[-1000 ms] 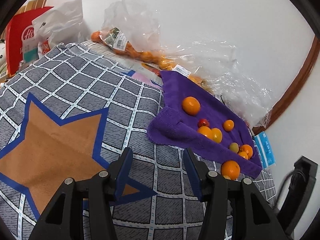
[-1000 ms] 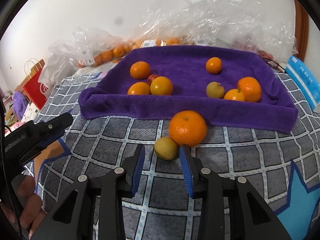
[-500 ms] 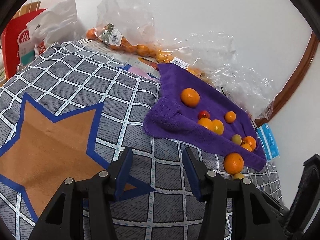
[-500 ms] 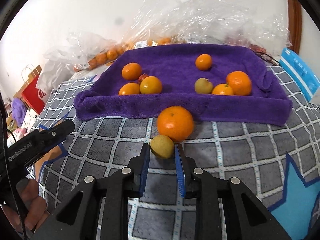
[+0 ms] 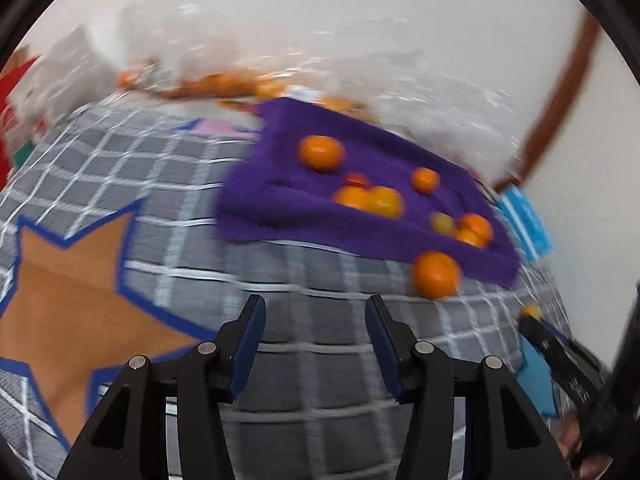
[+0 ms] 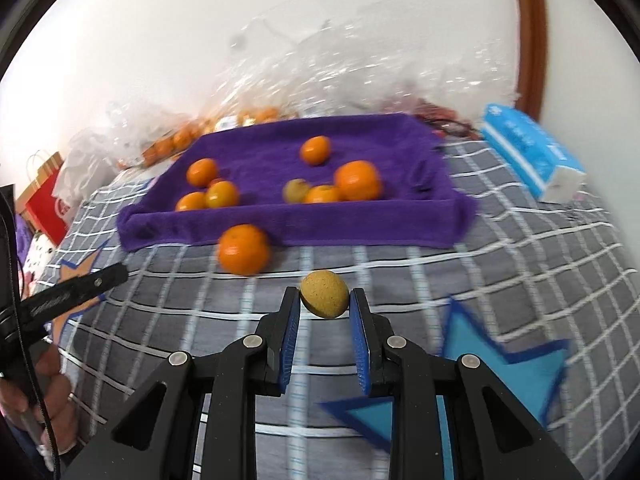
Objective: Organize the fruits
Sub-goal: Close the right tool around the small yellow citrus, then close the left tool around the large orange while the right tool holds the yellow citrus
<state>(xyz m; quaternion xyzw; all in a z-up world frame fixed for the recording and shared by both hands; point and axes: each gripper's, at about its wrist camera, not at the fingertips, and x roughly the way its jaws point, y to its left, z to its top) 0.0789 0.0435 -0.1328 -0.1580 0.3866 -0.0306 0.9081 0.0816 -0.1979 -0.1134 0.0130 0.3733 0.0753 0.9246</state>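
The right gripper (image 6: 325,300) pinches a small yellow-brown fruit (image 6: 324,294) between its blue pads (image 6: 290,340), holding it above the grey checked cover (image 6: 400,280). Just beyond and to the left, a large orange (image 6: 243,249) sits on the cover, against the front fold of the purple towel (image 6: 360,224). On the towel lie more fruits: three oranges (image 6: 208,190) grouped at the left, a small one (image 6: 315,150) near the back, and a cluster at the right with a big orange (image 6: 357,180), a smaller one and a greenish fruit (image 6: 295,191). A blue tissue pack (image 6: 532,156) lies to the right of the towel, and clear plastic bags (image 6: 320,80) pile up behind it by the wall.

The left gripper (image 5: 316,340) hangs wide open with nothing between its fingers, over the same cover near an orange star patch (image 5: 68,280). Its view is blurred; the towel (image 5: 280,200) and the large orange (image 5: 436,275) show ahead and to the right.
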